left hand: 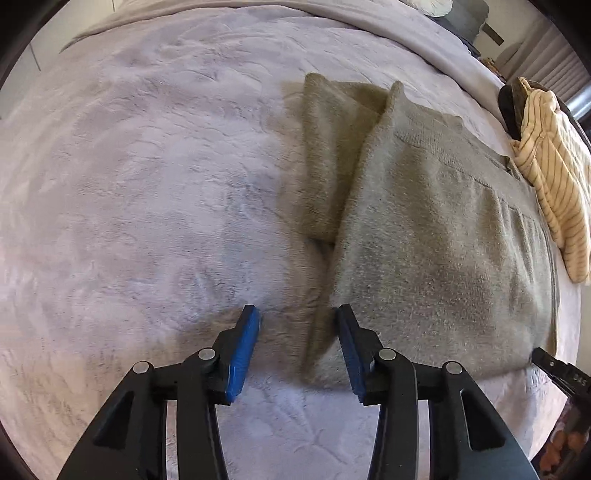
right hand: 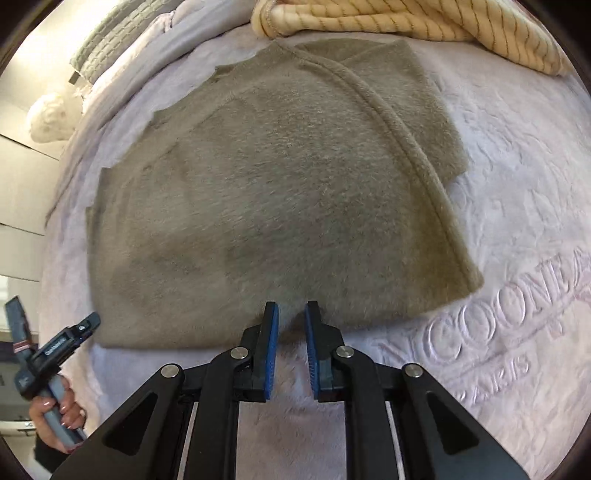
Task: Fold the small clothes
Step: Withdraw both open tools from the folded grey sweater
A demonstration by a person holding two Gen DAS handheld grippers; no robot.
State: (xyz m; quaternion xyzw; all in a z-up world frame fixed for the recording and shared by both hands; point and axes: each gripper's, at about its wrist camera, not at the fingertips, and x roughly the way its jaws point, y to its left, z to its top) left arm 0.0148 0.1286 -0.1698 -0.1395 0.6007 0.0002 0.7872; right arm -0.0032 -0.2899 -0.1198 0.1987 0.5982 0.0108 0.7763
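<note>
An olive fuzzy sweater (left hand: 436, 236) lies partly folded on the lilac plush blanket (left hand: 140, 184), one sleeve (left hand: 328, 155) folded alongside its body. My left gripper (left hand: 298, 314) is open, its blue pads straddling the sweater's near left corner, low over the blanket. In the right wrist view the sweater (right hand: 280, 192) fills the middle, and my right gripper (right hand: 291, 308) is open with a narrow gap, its tips at the sweater's near hem. The left gripper (right hand: 62, 343) shows there at the lower left, held by a hand.
A cream striped garment (left hand: 554, 177) lies past the sweater at the bed's edge; it also shows in the right wrist view (right hand: 406, 22). The blanket carries embossed lettering (right hand: 509, 317). A grey quilted pillow (right hand: 110, 40) and a white fluffy object (right hand: 51, 114) sit at the far left.
</note>
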